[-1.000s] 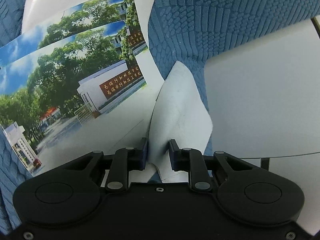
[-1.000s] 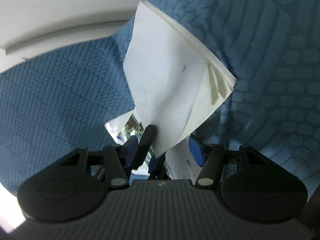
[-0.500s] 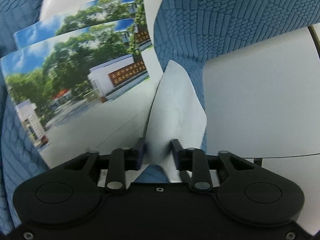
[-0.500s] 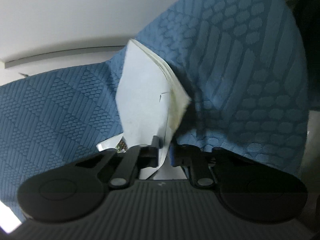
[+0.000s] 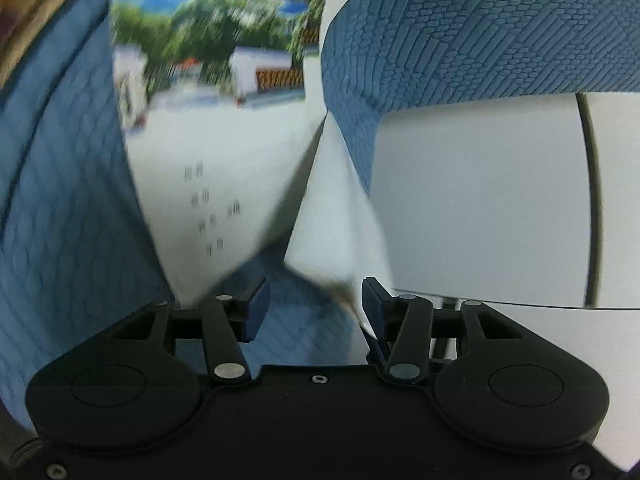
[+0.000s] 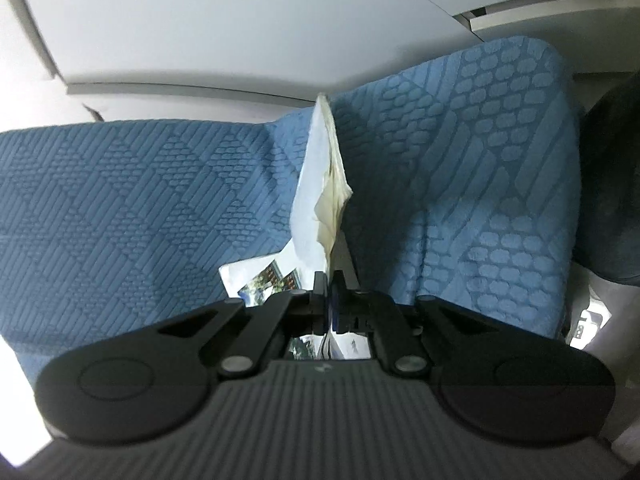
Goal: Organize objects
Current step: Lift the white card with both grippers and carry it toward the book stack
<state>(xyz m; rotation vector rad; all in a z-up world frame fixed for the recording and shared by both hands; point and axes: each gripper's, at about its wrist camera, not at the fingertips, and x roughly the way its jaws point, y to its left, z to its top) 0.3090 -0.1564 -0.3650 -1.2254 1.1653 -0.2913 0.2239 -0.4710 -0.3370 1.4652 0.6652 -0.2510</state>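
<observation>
A stack of white paper sheets [image 6: 320,196] stands edge-on in the right wrist view, and my right gripper [image 6: 330,284] is shut on its lower edge. The same sheets show in the left wrist view [image 5: 336,220], just above my left gripper [image 5: 316,304], which is open with nothing between its pads. Printed leaflets with a photo of trees and a white building [image 5: 224,92] lie on the blue patterned fabric [image 5: 460,32], up and left of the left gripper. A corner of them shows in the right wrist view [image 6: 260,280].
Blue textured cushions [image 6: 120,208] fill most of both views. A pale grey flat surface [image 5: 480,200] lies to the right of the left gripper. A white panel [image 6: 240,20] spans the top of the right wrist view. A dark object [image 6: 612,184] sits at the far right.
My left gripper has opened and let go of the white sheets. My right gripper has closed on them and turned them edge-on. The left view has swung, blurring the leaflets.
</observation>
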